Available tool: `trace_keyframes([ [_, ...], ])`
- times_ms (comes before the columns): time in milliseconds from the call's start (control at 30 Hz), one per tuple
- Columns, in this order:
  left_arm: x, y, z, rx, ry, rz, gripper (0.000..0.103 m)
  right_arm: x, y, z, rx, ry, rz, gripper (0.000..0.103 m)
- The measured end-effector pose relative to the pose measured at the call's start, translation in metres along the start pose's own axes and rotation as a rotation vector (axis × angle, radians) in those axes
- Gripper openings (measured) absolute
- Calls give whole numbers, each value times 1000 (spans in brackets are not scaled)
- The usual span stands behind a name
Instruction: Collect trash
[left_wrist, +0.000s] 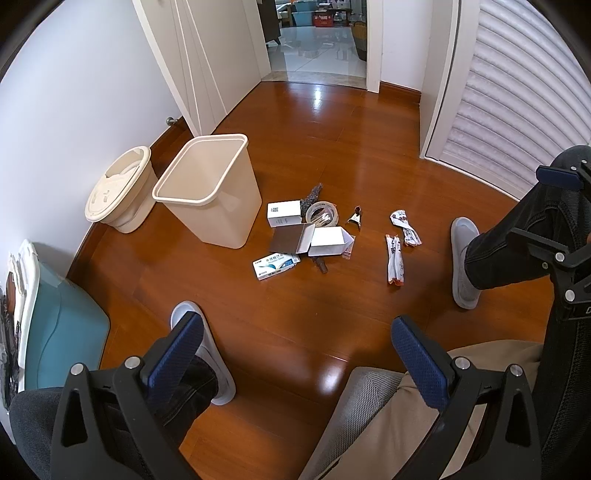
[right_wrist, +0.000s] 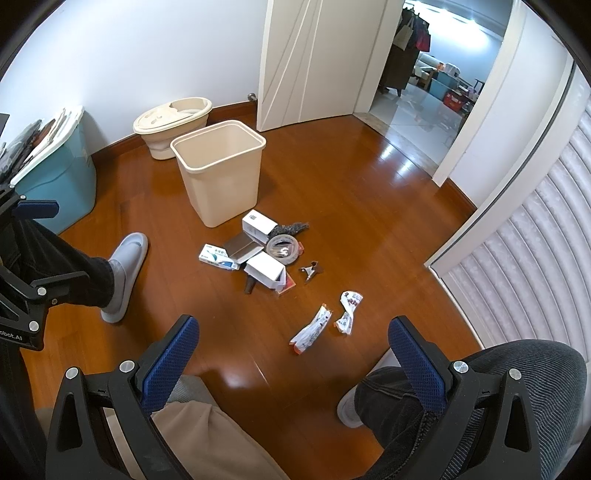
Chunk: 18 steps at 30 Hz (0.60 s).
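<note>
Claws (left_wrist: 295, 354) (right_wrist: 291, 354) open, trash (left_wrist: 310, 232) ahead, apart

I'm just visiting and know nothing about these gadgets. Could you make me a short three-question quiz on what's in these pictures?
1. True or false: the beige bin already holds trash.
2. Which lies nearest the right gripper: A) tape roll B) crumpled wrappers C) blue-and-white box?
3. Are the left gripper jaws open or shut?

Key: 1 false, nothing shows inside. 2 B. 3 open, holding nothing.
</note>
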<state>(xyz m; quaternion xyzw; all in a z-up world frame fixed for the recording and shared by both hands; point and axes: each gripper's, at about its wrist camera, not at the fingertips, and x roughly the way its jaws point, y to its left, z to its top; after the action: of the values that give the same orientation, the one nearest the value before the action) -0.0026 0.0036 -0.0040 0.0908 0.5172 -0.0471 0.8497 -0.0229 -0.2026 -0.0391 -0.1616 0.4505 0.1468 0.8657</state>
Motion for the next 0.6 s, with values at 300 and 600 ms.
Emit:
trace_keyframes([
  [300,0,0,0,0,2,-1,103,1,1,0,0,1,0,103],
  [600,1,2,-1,1,1,-1,103,1,2,0,-1,3,0,103],
])
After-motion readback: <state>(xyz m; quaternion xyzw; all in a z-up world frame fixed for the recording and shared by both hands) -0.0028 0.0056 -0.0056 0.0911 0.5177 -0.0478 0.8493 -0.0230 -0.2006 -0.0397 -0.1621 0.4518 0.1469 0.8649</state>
